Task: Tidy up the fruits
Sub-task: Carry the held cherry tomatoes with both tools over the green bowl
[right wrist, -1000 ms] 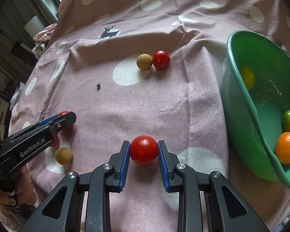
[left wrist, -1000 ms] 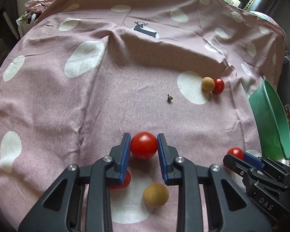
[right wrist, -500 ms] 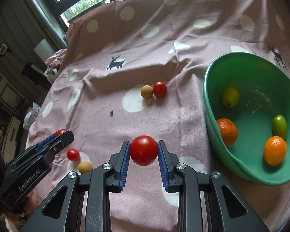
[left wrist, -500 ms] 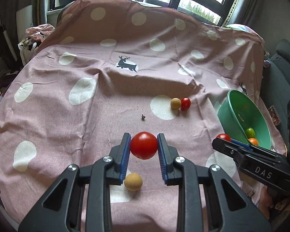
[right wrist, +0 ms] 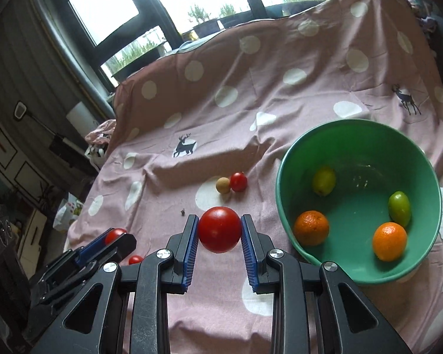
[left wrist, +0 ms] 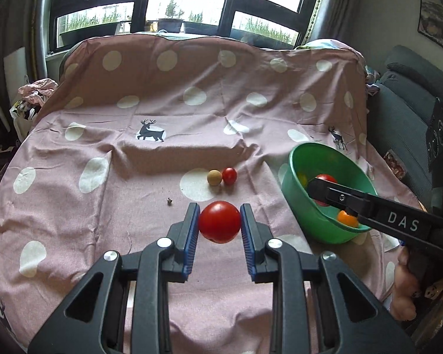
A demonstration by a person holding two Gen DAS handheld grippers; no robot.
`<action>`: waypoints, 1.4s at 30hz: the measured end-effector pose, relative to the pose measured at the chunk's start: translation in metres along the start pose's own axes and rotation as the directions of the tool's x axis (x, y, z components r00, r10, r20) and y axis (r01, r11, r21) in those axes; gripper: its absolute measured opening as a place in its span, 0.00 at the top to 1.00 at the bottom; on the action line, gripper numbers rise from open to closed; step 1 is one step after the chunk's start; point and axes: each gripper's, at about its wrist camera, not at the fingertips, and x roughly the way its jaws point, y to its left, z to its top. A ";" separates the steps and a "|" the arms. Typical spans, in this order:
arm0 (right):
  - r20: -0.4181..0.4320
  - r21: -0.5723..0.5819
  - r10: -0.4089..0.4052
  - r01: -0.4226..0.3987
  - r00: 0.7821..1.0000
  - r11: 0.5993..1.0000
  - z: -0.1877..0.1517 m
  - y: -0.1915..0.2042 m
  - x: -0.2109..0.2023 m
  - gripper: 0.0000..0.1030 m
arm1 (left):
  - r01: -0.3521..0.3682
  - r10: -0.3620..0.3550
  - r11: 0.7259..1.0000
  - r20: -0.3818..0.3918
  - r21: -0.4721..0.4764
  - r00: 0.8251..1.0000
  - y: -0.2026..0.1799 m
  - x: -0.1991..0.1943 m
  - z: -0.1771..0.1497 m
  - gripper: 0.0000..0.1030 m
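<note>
My left gripper is shut on a red tomato, held above the pink spotted cloth. My right gripper is shut on another red tomato, left of the green bowl. In the left wrist view the right gripper holds its tomato over the green bowl. The bowl holds two oranges, a yellow-green fruit and a green fruit. A tan ball and a small tomato lie touching on the cloth.
A small red tomato lies on the cloth beside the left gripper. A small dark speck lies mid-cloth. The cloth rises over a backrest below windows. A dark sofa stands to the right.
Both grippers have lifted higher with their tomatoes, so more of the cloth and the windows show. The right gripper has moved toward the bowl.
</note>
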 end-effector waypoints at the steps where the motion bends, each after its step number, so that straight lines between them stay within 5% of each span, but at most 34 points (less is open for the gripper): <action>1: 0.013 0.010 0.002 -0.002 1.000 1.000 0.002 -0.003 -0.004 0.72 | 0.010 -0.010 1.000 0.004 0.008 1.000 -0.006 0.000 0.002 0.74; 16: 0.194 0.269 -0.086 0.031 0.977 0.963 0.009 -0.100 -0.062 0.72 | 0.153 -0.153 0.977 -0.012 0.145 0.988 -0.102 0.025 0.020 0.74; 28: 0.168 0.398 -0.152 0.074 0.974 0.914 0.003 -0.148 -0.065 0.71 | 0.275 -0.258 0.942 -0.107 0.192 0.960 -0.154 0.060 0.015 0.74; 42: 0.095 0.416 -0.181 0.126 0.979 0.900 0.002 -0.158 -0.048 0.71 | 0.322 -0.285 0.929 -0.203 0.182 0.937 -0.172 0.096 -0.002 0.74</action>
